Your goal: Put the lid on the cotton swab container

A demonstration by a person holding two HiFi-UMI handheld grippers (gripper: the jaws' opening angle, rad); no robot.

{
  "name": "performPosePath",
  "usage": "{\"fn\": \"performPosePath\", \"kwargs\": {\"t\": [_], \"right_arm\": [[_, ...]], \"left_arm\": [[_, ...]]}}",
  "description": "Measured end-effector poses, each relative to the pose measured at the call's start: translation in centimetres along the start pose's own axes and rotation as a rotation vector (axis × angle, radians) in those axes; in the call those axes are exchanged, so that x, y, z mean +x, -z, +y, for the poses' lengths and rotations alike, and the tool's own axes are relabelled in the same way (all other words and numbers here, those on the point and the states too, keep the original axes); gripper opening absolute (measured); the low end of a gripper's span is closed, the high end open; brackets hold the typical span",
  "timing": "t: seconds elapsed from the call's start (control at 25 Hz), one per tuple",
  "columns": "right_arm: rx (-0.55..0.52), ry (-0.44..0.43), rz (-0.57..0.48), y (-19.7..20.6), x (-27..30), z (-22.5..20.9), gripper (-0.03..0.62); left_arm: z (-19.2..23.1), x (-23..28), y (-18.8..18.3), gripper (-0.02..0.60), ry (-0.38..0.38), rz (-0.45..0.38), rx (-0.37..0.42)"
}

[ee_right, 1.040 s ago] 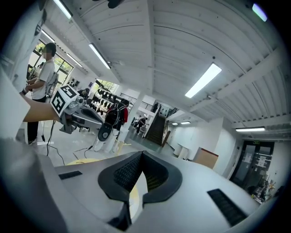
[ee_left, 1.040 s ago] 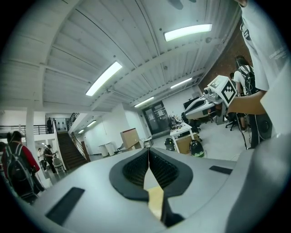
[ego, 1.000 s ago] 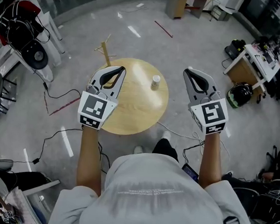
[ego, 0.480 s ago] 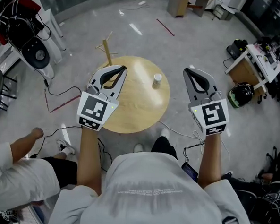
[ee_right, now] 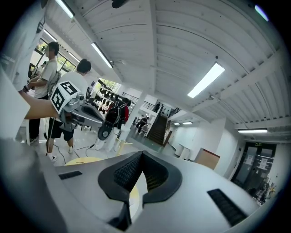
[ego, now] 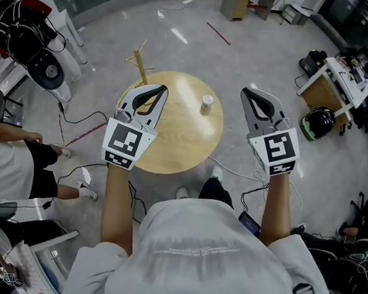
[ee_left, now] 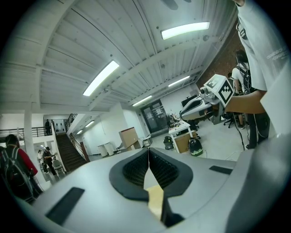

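Bystander point(ego: 12, 167) shifted leftward; cotton swab container point(ego: 206, 103) stands on table point(ego: 171, 152).

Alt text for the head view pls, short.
From above, a person holds out two shut, empty grippers, the left gripper and the right gripper, with a small white container between them on a round wooden table. A bystander stands at the left edge.
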State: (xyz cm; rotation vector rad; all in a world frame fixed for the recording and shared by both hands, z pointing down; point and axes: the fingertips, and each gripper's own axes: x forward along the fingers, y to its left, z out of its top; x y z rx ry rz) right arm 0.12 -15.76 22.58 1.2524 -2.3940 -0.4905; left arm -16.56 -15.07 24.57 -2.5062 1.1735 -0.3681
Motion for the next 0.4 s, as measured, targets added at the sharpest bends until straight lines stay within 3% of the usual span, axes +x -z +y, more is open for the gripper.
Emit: {"fn": "performPosePath", "kwargs": {"t": [0.4], "right_arm": [[0.0,-0.024,0.004,0.19,0.62,0.23,0.026]], "left_arm": [[0.12,0.21,-0.21,0.02,0.009,0.009,0.002]]}}
